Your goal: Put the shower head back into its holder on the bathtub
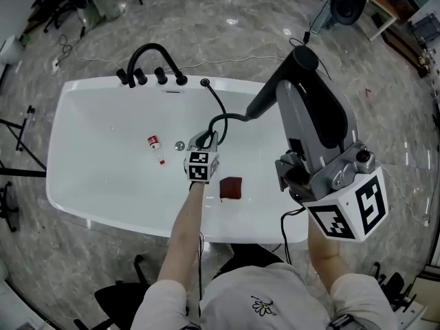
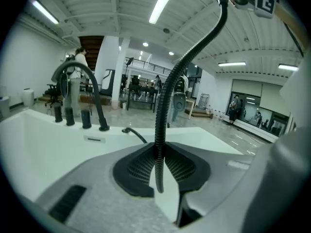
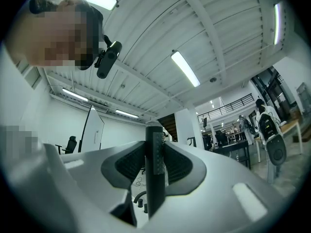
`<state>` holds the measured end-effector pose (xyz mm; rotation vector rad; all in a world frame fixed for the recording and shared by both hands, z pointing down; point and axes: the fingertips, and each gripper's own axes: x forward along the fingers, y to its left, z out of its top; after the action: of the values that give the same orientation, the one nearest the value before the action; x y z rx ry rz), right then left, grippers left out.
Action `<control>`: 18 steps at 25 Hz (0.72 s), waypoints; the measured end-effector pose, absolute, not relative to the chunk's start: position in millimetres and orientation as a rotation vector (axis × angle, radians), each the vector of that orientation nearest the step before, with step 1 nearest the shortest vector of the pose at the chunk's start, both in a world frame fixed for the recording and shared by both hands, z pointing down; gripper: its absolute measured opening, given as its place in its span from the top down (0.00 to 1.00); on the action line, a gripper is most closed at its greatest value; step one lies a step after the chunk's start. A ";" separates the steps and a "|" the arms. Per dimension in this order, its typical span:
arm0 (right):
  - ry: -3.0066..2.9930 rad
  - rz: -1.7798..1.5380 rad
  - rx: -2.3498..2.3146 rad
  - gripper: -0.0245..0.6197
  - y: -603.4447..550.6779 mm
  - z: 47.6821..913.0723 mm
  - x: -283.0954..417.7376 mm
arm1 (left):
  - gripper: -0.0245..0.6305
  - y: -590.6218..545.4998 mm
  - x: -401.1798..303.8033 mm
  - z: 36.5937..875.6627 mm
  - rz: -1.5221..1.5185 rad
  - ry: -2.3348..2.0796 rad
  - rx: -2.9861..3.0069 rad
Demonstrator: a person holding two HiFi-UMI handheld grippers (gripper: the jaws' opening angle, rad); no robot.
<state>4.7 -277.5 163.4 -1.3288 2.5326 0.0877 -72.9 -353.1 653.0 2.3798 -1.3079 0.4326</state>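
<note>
The black shower head (image 1: 265, 98) hangs above the white bathtub (image 1: 89, 115), its handle upright between the pads of my right gripper (image 1: 297, 81), which is shut on it. In the right gripper view the handle (image 3: 154, 154) fills the gap of that gripper (image 3: 154, 166). The ribbed black hose (image 1: 220, 112) runs from the holder hole (image 1: 204, 82) on the tub's rim down to my left gripper (image 1: 204, 140), low inside the tub. The left gripper (image 2: 159, 164) is shut on the hose (image 2: 167, 96), which rises away to the upper right.
A black arched faucet (image 1: 148, 53) with knobs stands on the rim left of the holder. Inside the tub lie a small red-and-white bottle (image 1: 154, 143), the drain (image 1: 179, 145) and a dark red block (image 1: 231, 188). Cables and stands surround the tub on the marble floor.
</note>
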 end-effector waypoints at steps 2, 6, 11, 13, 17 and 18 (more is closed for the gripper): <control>2.513 0.120 -1.333 0.76 -274.8 155.6 5.5 | 0.87 -376.6 -88.1 620.6 0.385 -1.391 2.417; 2.470 0.172 -1.330 0.76 -265.5 132.2 11.5 | 0.87 -424.5 -111.2 527.2 0.266 -1.542 2.528; 2.409 0.171 -1.297 0.76 -258.3 113.4 21.8 | 0.87 -465.9 -122.8 423.7 0.139 -1.663 2.673; 2.393 0.176 -1.290 0.76 -260.4 112.0 24.6 | 0.87 -479.6 -121.2 395.4 0.107 -1.699 2.722; 2.393 0.166 -1.292 0.76 -269.1 111.6 34.0 | 0.87 -502.0 -103.9 367.6 0.121 -1.720 2.771; 2.398 0.160 -1.298 0.76 -273.8 116.4 34.5 | 0.87 -507.7 -99.9 371.4 0.139 -1.715 2.773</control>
<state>34.5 -273.8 116.4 -1.2976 2.3981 0.1601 -99.9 -507.7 371.4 2.7727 -1.7152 0.1392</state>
